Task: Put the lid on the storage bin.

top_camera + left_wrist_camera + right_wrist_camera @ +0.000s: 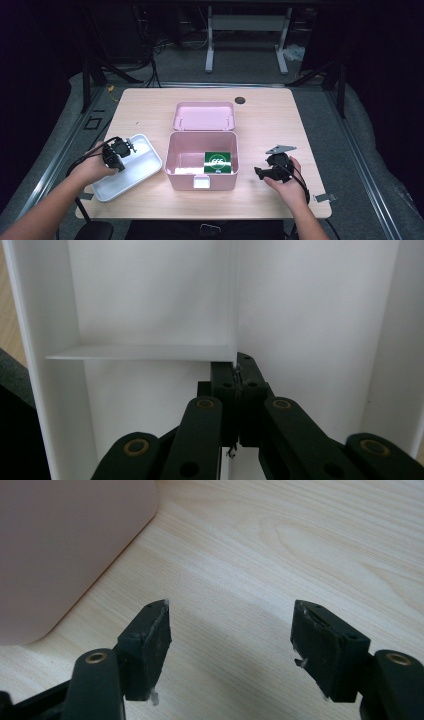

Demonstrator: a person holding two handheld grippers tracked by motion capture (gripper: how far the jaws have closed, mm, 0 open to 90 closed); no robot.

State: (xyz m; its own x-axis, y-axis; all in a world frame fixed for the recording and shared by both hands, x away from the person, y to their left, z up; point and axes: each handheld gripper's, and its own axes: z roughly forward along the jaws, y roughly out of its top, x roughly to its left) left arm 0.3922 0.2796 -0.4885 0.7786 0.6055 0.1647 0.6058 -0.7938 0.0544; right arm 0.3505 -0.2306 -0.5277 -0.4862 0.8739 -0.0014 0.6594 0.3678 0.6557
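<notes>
Left gripper (pixel 119 151): I had it clenched on the inner divider (pixel 235 315) of the white tray (pixel 145 167), jaws pinched together on the thin wall where it meets the cross wall.
Right gripper (pixel 267 172): released, jaws standing well apart over bare table (pixel 270 120), just beside the pink box (pixel 202 182) on its right side.
Where the tray sat: on the table left of the pink box, near it but apart, lying at an angle to the box.
Pink box: open, lid (pixel 204 116) folded back behind it, a green card (pixel 218 162) lying inside toward the right.
Doing the step well: my judgement was to lift straight up by the divider and keep the tray level — the wall was thin, so a twist could slip it or tip the tray. I would have kept the free gripper ready beside the box to steady it.
Left gripper view: showed the pinch on the divider itself and the tray's compartments empty — detail too small from above.
High view: gave the layout of tray, box and both hands.
Right gripper view: showed the box's rounded corner (pixel 75 555) near its jaws.
</notes>
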